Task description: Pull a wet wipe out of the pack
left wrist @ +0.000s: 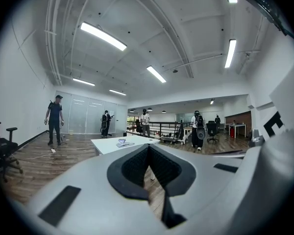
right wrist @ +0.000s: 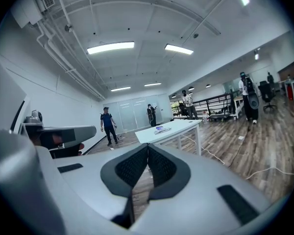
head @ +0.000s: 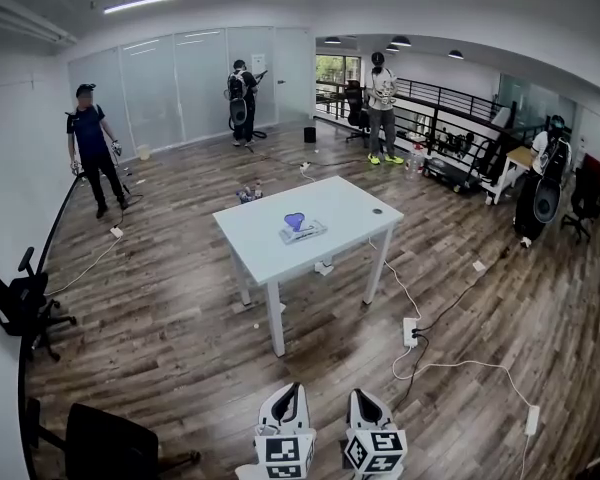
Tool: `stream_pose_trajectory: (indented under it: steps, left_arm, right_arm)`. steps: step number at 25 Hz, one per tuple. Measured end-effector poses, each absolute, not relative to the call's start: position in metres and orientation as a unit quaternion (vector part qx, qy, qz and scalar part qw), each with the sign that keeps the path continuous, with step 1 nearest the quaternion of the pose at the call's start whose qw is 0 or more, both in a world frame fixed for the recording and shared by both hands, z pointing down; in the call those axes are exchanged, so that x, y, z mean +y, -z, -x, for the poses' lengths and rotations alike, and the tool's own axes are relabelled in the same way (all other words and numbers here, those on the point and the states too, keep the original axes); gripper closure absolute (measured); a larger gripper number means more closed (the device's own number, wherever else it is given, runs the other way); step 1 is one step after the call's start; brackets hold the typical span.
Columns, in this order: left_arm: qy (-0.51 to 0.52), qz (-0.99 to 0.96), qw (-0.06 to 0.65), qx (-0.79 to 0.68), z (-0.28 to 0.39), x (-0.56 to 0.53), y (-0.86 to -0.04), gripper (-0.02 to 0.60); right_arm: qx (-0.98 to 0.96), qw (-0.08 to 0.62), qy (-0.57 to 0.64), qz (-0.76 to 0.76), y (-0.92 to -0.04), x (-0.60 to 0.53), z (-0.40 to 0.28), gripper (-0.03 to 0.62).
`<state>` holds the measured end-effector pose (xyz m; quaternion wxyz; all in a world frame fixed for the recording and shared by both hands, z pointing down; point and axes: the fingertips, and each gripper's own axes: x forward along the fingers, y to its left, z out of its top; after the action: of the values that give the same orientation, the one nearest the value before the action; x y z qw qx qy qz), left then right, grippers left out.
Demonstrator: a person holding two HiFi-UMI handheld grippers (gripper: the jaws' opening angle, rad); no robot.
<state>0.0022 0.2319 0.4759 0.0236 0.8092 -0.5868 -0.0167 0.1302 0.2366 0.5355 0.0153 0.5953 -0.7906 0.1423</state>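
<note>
Two claws: left claw (left wrist: 148, 148), right claw (right wrist: 148, 146). One table (head: 270, 253). One wipe pack (head: 302, 231). Four people (head: 92, 148) (head: 242, 103) (head: 382, 103) (head: 542, 183).

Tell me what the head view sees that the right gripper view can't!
Only the head view: the black office chair at its left edge. Only the right gripper view: the right gripper with black ribbed pads shut together, empty. Both: the white rectangular table, the flat wet wipe pack with its blue top, and the person in dark blue.

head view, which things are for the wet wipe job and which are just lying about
For the job: flat pale wipe pack with purple top; white rectangular table; left tool; right tool.
Lying about: black office chair; white floor power strip.
</note>
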Motion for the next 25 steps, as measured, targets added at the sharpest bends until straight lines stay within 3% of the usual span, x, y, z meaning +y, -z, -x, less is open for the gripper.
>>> stream_pose_trajectory:
  steps: [25]
  left_arm:
    - [0.014, -0.804, 0.018, -0.594, 0.003, 0.202, -0.48, 0.572]
  right_arm:
    - [-0.784, 0.012, -0.146, -0.603, -0.538, 0.206, -0.141, 0.585]
